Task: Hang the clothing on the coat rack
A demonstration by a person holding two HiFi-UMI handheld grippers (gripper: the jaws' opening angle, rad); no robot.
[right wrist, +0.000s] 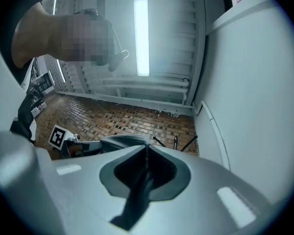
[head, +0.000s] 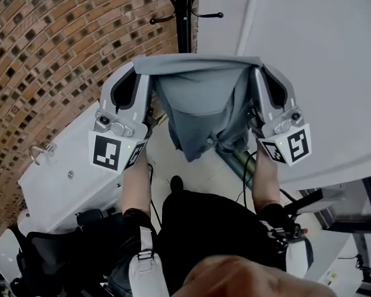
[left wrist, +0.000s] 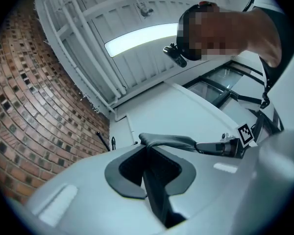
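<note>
Two parts of the task are judged done, the pick-up and the lift, while the hanging itself is left, since no part of the grey garment (head: pixel 201 113) is seen on a hook. In the head view the garment is held in the air in front of the person, directly below the black coat rack (head: pixel 183 11), which stands at twelve o'clock from it, against the edge where the brick wall (head: pixel 49 54) meets a white panel (head: pixel 321 60). The upper edge of the cloth is stretched almost straight between the left gripper (head: pixel 139 67), at its ten o'clock corner, and the right gripper (head: pixel 256 67), at its two o'clock corner. Each claw is clamped on the cloth: in both gripper views the jaws are pressed together with a thin dark fold of fabric pinched between them. The rack's curved hooks (head: pixel 207 15) are seen above the top edge, apart from it, so a further raise and a move toward the pole are judged to be needed before the cloth can be draped over one. The garment itself looks soft and thin, a plain blue-grey. Below the taut top edge it sags in loose folds and narrows toward six o'clock. Its exact type cannot be told.
</note>
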